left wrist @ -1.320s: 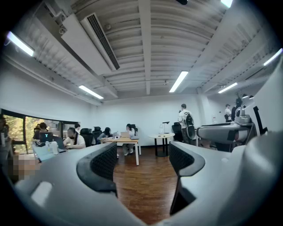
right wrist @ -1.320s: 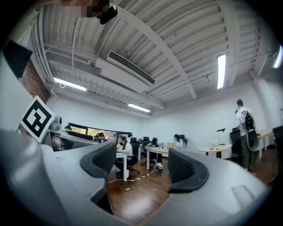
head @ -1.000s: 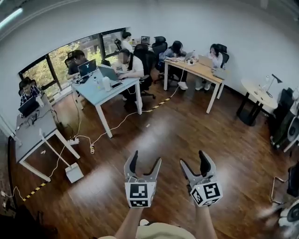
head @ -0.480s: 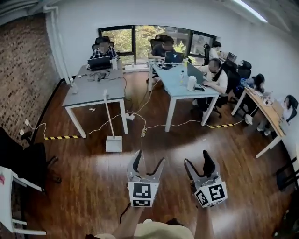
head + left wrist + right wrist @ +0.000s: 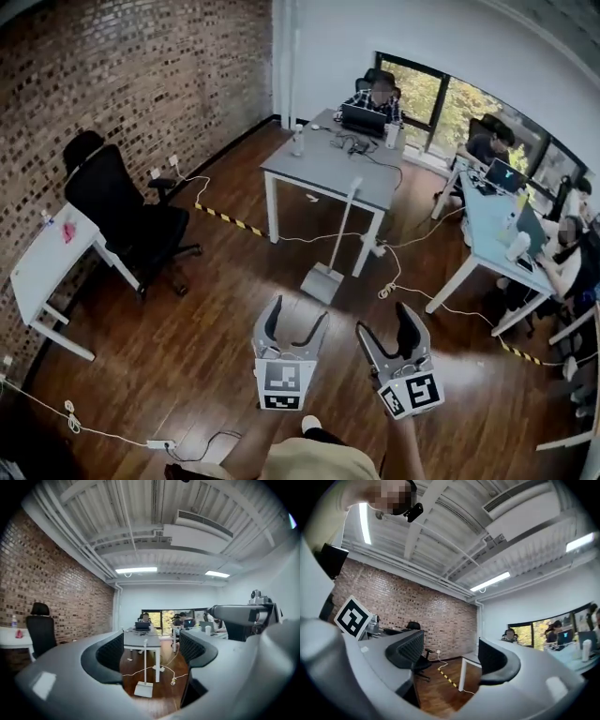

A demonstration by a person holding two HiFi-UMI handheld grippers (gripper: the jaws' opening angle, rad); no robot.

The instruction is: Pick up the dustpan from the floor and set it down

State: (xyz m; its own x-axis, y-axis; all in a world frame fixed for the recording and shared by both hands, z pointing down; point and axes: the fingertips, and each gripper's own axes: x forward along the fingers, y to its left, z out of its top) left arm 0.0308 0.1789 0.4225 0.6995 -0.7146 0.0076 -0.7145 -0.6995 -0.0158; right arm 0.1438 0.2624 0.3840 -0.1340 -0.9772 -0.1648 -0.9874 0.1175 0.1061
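Note:
A white dustpan [image 5: 322, 281] with a long upright handle stands on the wooden floor, against the near edge of a grey table [image 5: 309, 178]. In the left gripper view the dustpan [image 5: 144, 689] shows far off between the jaws. My left gripper [image 5: 296, 317] is held level, well short of it. Its jaws are open, have just widened slightly, and hold nothing. My right gripper [image 5: 386, 321] hangs beside it, open and empty. The right gripper view faces a brick wall, and the dustpan is out of that view.
A black office chair [image 5: 122, 216] and a small white table [image 5: 42, 267] stand by the brick wall at the left. Cables [image 5: 394, 279] and striped tape [image 5: 225, 218] cross the floor. People sit at the grey table and at a blue table [image 5: 487, 220] on the right.
The view has swung left across the room, bringing in the brick wall, the chair and the dustpan ahead. Both grippers keep their spot in the head view, still empty.

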